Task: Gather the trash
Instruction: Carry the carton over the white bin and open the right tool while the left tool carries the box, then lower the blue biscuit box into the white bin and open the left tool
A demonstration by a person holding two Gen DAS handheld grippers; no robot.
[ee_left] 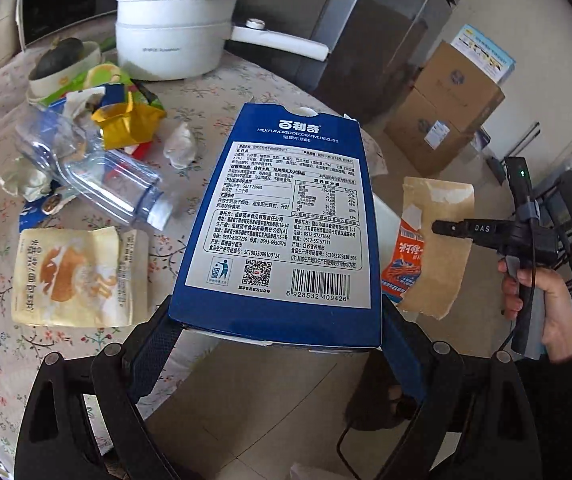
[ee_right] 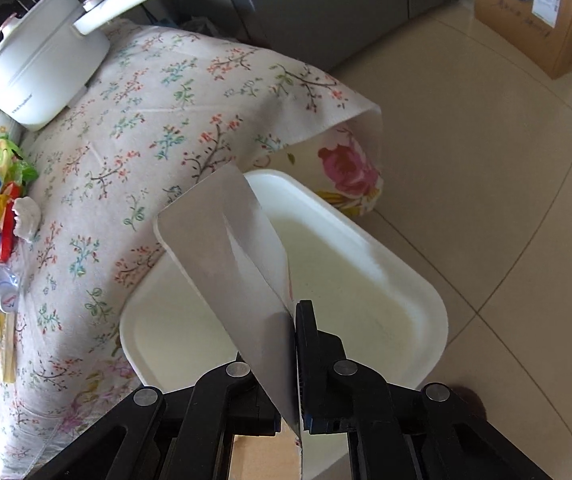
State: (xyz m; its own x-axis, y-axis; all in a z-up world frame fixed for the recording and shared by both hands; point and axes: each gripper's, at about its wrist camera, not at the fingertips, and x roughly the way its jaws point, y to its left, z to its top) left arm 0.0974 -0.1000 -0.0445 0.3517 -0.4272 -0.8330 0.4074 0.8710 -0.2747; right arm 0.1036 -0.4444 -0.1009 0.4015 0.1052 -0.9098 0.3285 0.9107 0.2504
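Observation:
My left gripper point(ee_left: 276, 332) is shut on a blue biscuit box point(ee_left: 282, 220), pinching its near end from both sides and holding it tilted above the table edge. To its right, my right gripper point(ee_left: 440, 228) is shut on a flat brown paper pouch point(ee_left: 438, 248) with an orange label. The right wrist view shows that pouch point(ee_right: 226, 248) as a grey sheet in the right gripper point(ee_right: 292, 320), hanging over an open white bin point(ee_right: 366, 280) on the floor beside the table. Its inside looks bare.
On the floral tablecloth point(ee_left: 214, 92) lie a clear plastic bottle point(ee_left: 94, 172), a yellow bread wrapper point(ee_left: 74, 276), crumpled coloured wrappers point(ee_left: 126, 120) and a tissue point(ee_left: 180, 144). A white pot point(ee_left: 174, 40) stands at the back. Cardboard boxes point(ee_left: 446, 108) sit on the floor.

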